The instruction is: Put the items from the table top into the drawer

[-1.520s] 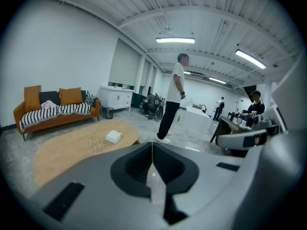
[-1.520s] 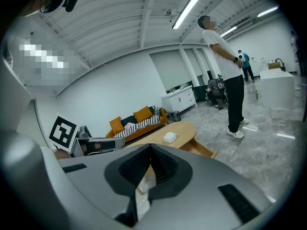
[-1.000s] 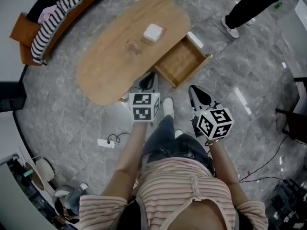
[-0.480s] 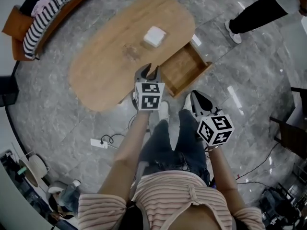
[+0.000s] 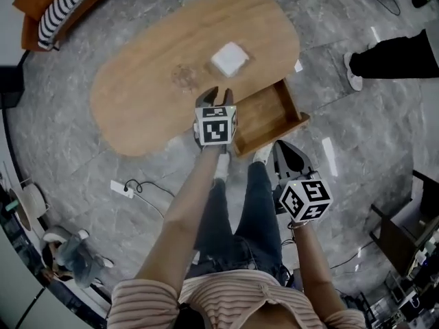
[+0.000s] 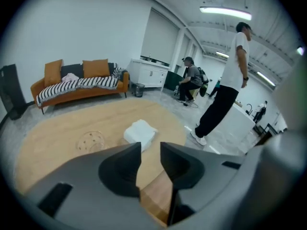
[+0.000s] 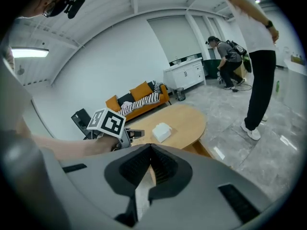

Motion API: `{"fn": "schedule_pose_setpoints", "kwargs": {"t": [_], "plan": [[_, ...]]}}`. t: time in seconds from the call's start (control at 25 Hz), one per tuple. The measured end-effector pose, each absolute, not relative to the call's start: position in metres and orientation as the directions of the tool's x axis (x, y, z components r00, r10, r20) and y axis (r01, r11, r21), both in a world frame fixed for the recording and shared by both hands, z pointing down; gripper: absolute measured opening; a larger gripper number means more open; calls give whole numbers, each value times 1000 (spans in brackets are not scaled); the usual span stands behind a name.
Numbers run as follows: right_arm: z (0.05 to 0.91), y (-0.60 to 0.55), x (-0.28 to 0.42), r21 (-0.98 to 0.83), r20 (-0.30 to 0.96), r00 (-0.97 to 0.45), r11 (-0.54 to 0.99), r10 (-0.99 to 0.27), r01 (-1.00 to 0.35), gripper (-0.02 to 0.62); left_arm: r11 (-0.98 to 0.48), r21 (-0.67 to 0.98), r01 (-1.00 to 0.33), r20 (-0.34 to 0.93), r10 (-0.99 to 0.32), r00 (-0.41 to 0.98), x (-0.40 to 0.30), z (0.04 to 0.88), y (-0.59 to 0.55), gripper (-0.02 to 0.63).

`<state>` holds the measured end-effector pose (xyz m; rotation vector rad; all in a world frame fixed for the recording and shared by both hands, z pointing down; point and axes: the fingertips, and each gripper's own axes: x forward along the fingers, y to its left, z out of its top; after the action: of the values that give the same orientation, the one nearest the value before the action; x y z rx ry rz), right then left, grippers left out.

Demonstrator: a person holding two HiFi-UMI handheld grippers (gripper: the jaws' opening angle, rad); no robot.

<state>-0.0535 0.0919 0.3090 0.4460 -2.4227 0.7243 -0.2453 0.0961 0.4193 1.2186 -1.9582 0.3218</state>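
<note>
Hovering over the near edge of the oval wooden tabletop, the left tongs are standing spread, with nothing between the jaws; only the tabletop and a strip of drawer are showing through the gap. The white folded bundle is lying on the tabletop just beyond these tongs, a little far and right of the tips and apart from them; in the left gripper view it is sitting just above the left jaw. A clear round disc is lying flat to the left of the bundle, apart from it.

The drawer is hanging open from the tabletop's near right side, its wooden bottom showing bare, just right of the left tongs. The right tongs are being held lower and nearer, off the tabletop, over the floor by the drawer's near corner, jaws pressed together at the tips and pinching nothing.

The tabletop's left half is lying bare. A standing person's legs are showing on the floor well right of the drawer. A sofa with a striped blanket is sitting far left, and a power strip is lying on the floor near left.
</note>
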Motion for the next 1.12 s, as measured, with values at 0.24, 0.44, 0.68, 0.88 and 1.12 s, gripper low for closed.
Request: {"fn": "schedule_pose_setpoints", "kwargs": {"t": [0.24,0.44,0.68,0.88,1.12], "plan": [[348,54,-70,-414,638,-769,826,-37,-383,9,648,224,-728,767,-578,-279,-270,465,67,110],[377,36,-80,-450,653,-755,832,59,-324,8,752,248,-610,780,-529,-335,-295,498,50,110],[403,18,-80,-483,663,-738,825,126,-293,8,827,273,-491,794,-482,-370,-314,527,42,110],[419,8,-78,-498,672,-724,819,155,-287,8,863,308,-401,811,-458,-363,-318,550,40,112],[430,5,-75,-511,679,-714,809,172,-290,9,870,309,-384,799,-457,-391,-321,556,38,86]]}}
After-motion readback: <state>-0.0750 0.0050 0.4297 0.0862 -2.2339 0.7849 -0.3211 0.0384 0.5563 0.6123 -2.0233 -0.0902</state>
